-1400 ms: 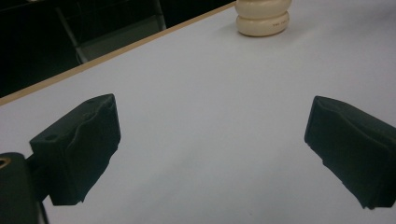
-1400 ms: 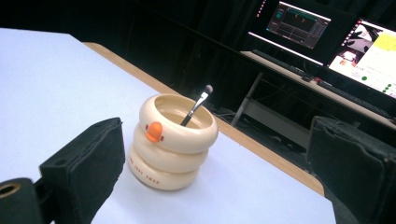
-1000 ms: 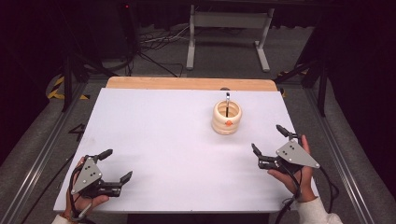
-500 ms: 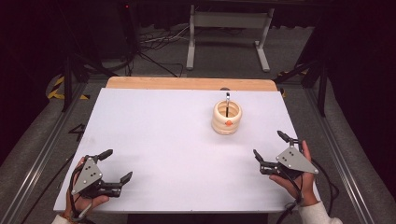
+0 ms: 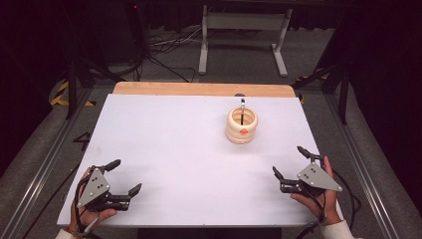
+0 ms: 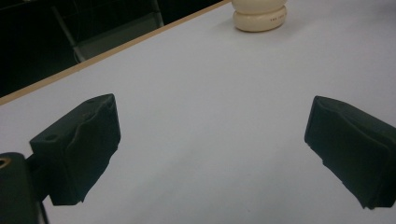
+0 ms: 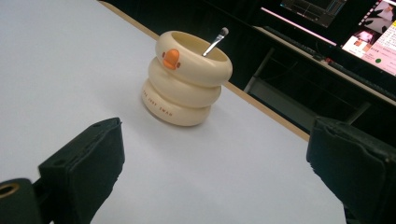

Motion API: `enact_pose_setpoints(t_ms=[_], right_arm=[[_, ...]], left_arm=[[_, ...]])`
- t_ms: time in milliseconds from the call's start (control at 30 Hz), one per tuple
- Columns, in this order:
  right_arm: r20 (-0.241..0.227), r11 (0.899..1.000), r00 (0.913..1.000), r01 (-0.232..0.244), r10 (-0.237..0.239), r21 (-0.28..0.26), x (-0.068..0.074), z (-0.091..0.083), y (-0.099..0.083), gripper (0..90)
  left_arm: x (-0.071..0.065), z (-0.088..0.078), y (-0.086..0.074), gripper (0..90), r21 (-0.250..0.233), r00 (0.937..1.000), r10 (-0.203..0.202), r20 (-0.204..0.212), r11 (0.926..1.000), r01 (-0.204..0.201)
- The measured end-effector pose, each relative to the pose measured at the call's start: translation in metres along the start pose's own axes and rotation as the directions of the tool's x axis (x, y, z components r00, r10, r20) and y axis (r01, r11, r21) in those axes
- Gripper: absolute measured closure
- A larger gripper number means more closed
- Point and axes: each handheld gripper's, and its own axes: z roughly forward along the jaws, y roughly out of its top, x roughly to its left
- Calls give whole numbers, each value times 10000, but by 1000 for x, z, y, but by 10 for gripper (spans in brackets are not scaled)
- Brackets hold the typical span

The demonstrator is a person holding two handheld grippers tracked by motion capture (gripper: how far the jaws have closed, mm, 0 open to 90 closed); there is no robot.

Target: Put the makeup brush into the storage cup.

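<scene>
Grippers — left gripper (image 5: pixel 120 175), right gripper (image 5: pixel 290 161) — rest low, jaws spread, near table (image 5: pixel 169 134) corners.

The cup (image 5: pixel 241 125) stood on the table (image 5: pixel 174 144), a utensil (image 5: pixel 242 105) inside it. My right gripper (image 5: pixel 290 162) sat just in front of the cup, my left gripper (image 5: pixel 124 177) far left and nearer me.

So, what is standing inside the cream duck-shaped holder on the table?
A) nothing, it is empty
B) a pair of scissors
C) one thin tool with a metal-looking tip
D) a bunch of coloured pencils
C: in the right gripper view a single thin tool leans out of the duck-shaped holder, its tip silvery; what kind of tool it is cannot be told.
</scene>
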Motion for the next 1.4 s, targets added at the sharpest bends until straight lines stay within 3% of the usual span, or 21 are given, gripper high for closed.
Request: enact_pose_setpoints(t_ms=[333, 833, 1000, 1167, 1400], right_arm=[[-14, 9987, 9998, -198, 199, 467, 0, -8, -18, 50], [-24, 9953, 9982, -604, 607, 759, -5, -25, -37, 46], [36, 9957, 9974, -726, 725, 581, -5, -28, -37, 47], [113, 9935, 9947, -1024, 1019, 497, -7, -31, -39, 46], [109, 9943, 9953, -965, 961, 451, -5, -31, -35, 46]], left_arm=[[0, 0, 0, 44, -20, 10000, 16, 23, 10000, -16], [0, 0, 2, 44, -116, 10000, 61, -3, 9999, -61], [0, -1, 2, 44, -166, 10000, -43, -28, 9999, 43], [-1, 0, 3, 44, -108, 9999, 108, 7, 9999, -108], [0, -3, 2, 44, -188, 9999, 108, -10, 9998, -108]])
